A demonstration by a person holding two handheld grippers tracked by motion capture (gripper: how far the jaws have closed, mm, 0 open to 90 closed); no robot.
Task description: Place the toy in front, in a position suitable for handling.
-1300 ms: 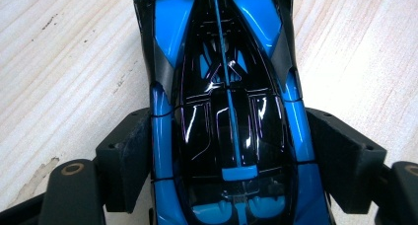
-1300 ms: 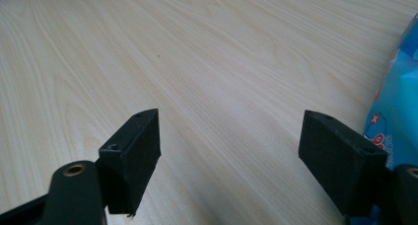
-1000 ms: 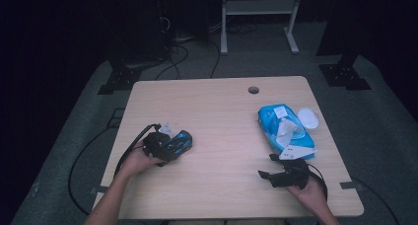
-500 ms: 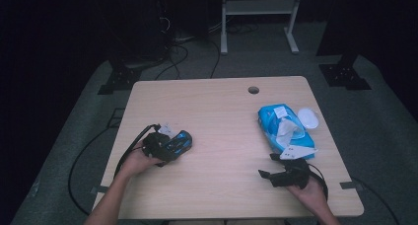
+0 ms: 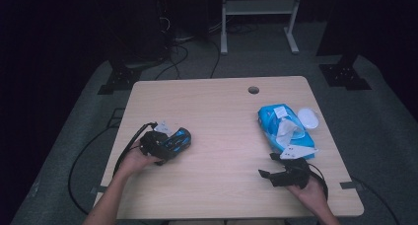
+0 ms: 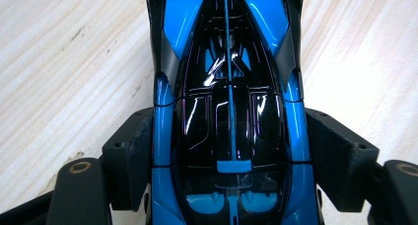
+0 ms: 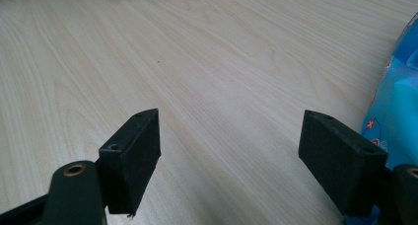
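Note:
A glossy blue and black toy car (image 6: 229,111) lies on the light wooden table (image 5: 222,111), and my left gripper (image 6: 229,136) is shut on it, one black pad (image 6: 130,156) against each flank. From above, the car (image 5: 178,137) sticks out to the right of that left gripper (image 5: 167,143), at the table's left side. My right gripper (image 5: 267,168) rests near the front right with its jaws wide open. In its own view the right gripper (image 7: 229,146) has only bare table between the pads.
A blue pack of wet wipes (image 5: 283,131) with a white sheet pulled out lies just beyond the right gripper and also shows at the edge (image 7: 399,111). A small white oval object (image 5: 308,117) sits beside it. A cable hole (image 5: 253,90) is near the far edge.

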